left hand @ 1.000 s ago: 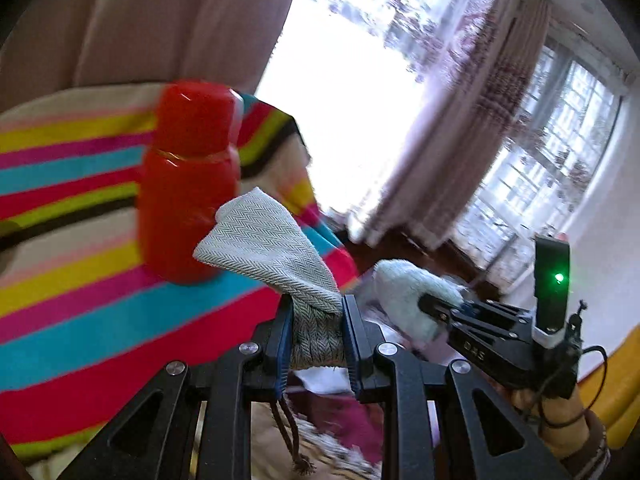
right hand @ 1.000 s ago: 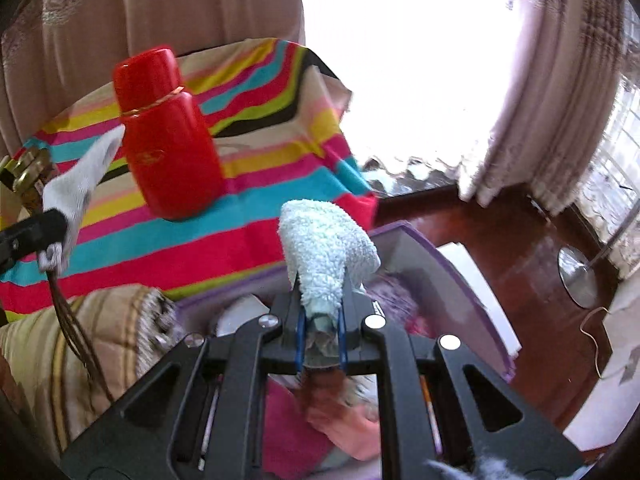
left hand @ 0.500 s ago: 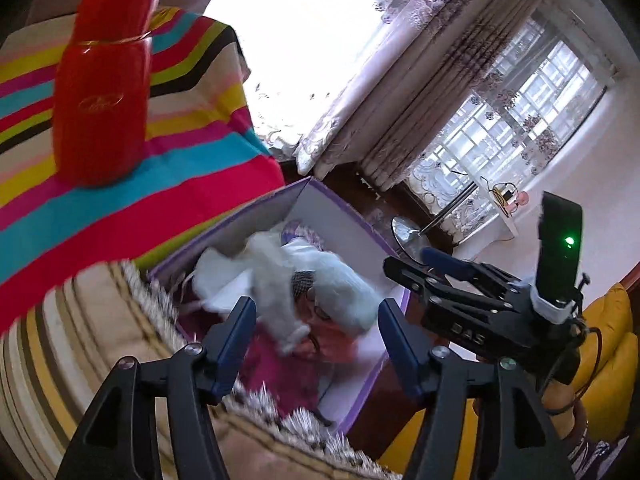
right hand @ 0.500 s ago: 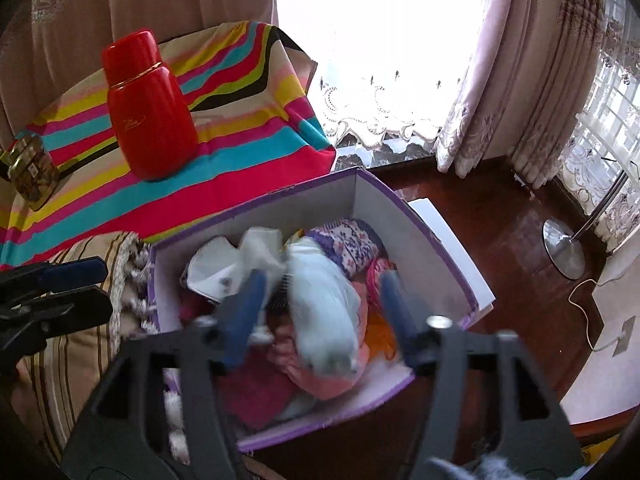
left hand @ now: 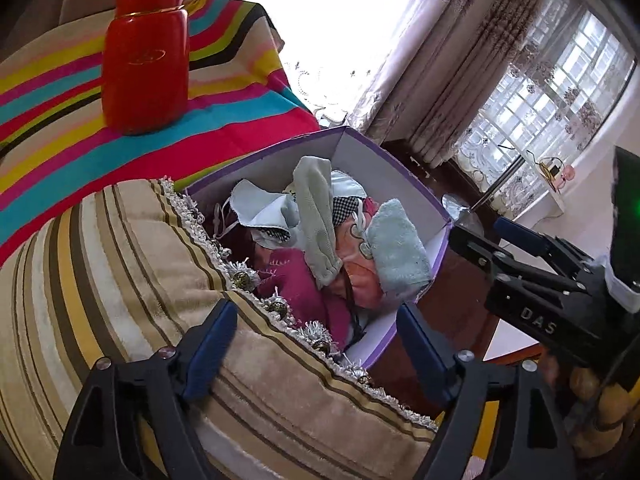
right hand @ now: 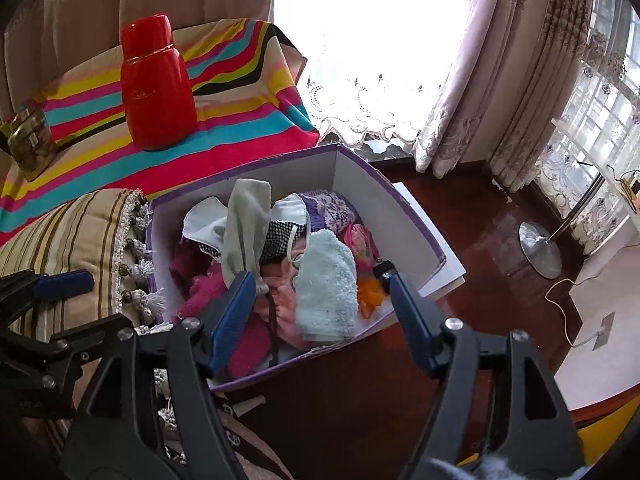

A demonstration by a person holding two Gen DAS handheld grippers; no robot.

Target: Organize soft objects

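Observation:
A purple-edged white box holds several soft items. A grey herringbone cloth pouch lies on top of the pile. A pale blue fluffy towel lies beside it, over pink and magenta cloths. My left gripper is open and empty, above the striped cushion edge near the box. My right gripper is open and empty, above the box's near side. The right gripper also shows in the left wrist view.
A red flask stands on a rainbow-striped cloth. A tan striped tasselled cushion lies left of the box. A small tin sits far left. Dark wooden floor, a lamp base and curtains lie right.
Both grippers opened and let go: the grey pouch and the blue towel fell into the box and now lie still. Both grippers have pulled back from the box.

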